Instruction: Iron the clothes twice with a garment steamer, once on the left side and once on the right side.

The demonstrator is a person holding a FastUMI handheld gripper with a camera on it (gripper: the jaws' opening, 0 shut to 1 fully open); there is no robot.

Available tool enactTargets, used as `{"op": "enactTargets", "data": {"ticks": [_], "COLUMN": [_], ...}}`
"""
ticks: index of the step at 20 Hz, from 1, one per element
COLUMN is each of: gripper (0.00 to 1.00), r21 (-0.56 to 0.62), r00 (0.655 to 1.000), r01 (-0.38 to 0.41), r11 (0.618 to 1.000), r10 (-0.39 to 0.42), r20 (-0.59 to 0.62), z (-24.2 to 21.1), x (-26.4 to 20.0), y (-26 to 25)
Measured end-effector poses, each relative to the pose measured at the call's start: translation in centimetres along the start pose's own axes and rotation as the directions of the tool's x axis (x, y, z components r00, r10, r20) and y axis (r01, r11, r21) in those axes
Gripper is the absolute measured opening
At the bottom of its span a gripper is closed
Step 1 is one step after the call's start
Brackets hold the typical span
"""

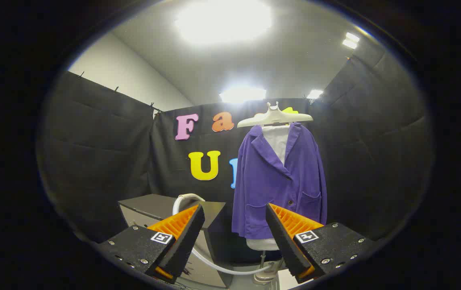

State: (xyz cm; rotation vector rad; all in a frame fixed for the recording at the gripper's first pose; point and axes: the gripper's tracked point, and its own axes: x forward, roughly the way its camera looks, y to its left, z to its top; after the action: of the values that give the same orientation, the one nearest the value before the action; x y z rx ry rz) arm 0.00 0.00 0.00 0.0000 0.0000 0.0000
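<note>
A purple jacket (279,181) hangs on a white hanger (275,117) over a white stand (263,257), beyond my fingers and slightly to the right. A white shirt panel (277,141) shows between its lapels. My gripper (234,211) stands open with nothing between its fingers, well short of the jacket. A white curved steamer part (184,200) peeks above the left finger, on a dark box (154,205). A white hose (222,268) runs from there along the floor toward the stand's base.
The dark box stands left of the jacket, close behind my left finger. Black cloth walls close the booth on the left, back and right. Bright ceiling lights (224,20) glare overhead. A pale floor patch (287,280) lies below the right finger.
</note>
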Motion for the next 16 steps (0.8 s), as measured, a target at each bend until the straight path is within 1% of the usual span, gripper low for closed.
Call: {"op": "enactTargets", "data": {"ticks": [8, 13, 16], "gripper": [0.94, 0.94, 0.94], "r21": [-0.031, -0.029, -0.028], "r00": [0.996, 0.993, 0.992], "r01": [-0.07, -0.095, -0.104], "r11": [0.997, 0.995, 0.994], "r10": [0.069, 0.093, 0.102], "r20": [-0.055, -0.075, -0.074], "z": [-1.8, -2.1, -1.6], "x": [-1.2, -0.4, 0.8], "y": [3.4, 4.7, 5.6]}}
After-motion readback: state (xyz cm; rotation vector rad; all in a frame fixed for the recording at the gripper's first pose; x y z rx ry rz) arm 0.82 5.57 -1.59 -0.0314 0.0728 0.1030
